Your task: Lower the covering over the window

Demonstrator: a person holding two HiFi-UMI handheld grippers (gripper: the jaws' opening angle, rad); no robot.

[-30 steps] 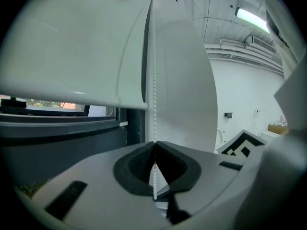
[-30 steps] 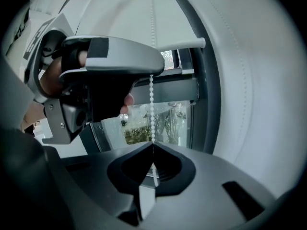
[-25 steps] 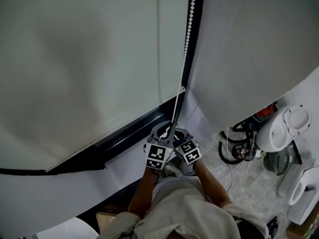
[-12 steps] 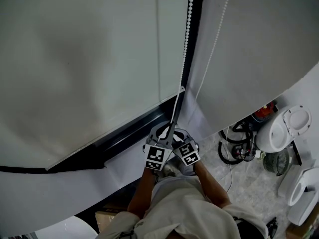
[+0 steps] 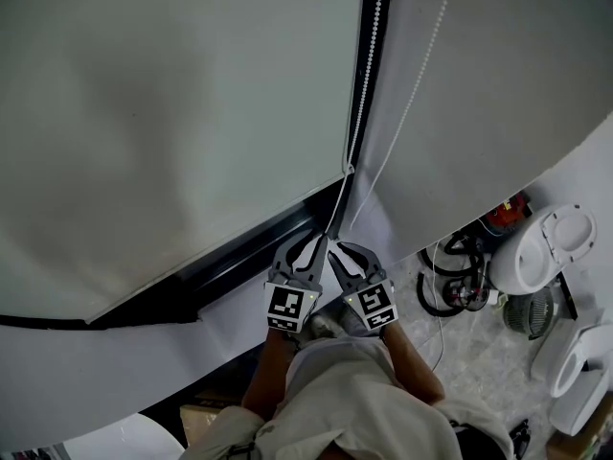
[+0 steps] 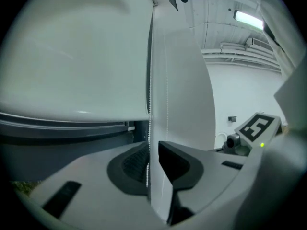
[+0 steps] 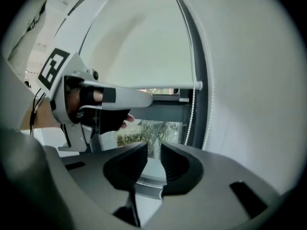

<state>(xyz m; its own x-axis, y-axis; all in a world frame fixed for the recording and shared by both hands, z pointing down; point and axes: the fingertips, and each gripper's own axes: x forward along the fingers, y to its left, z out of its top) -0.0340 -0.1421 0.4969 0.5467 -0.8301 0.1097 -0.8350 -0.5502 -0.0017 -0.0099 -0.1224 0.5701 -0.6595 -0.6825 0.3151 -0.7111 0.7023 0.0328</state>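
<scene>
Bead chain [image 5: 365,75] beside mostly lowered blind [image 5: 172,113]

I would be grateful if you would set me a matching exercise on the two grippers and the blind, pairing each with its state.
1. left gripper
2. right gripper
3. roller blind

A. jaws apart, nothing between them
B. lowered most of the way, glass showing beneath
C. jaws apart, bead chain between them

Pairs: 1-C, 2-A, 3-B. Both grippers' jaws have just been opening.
</scene>
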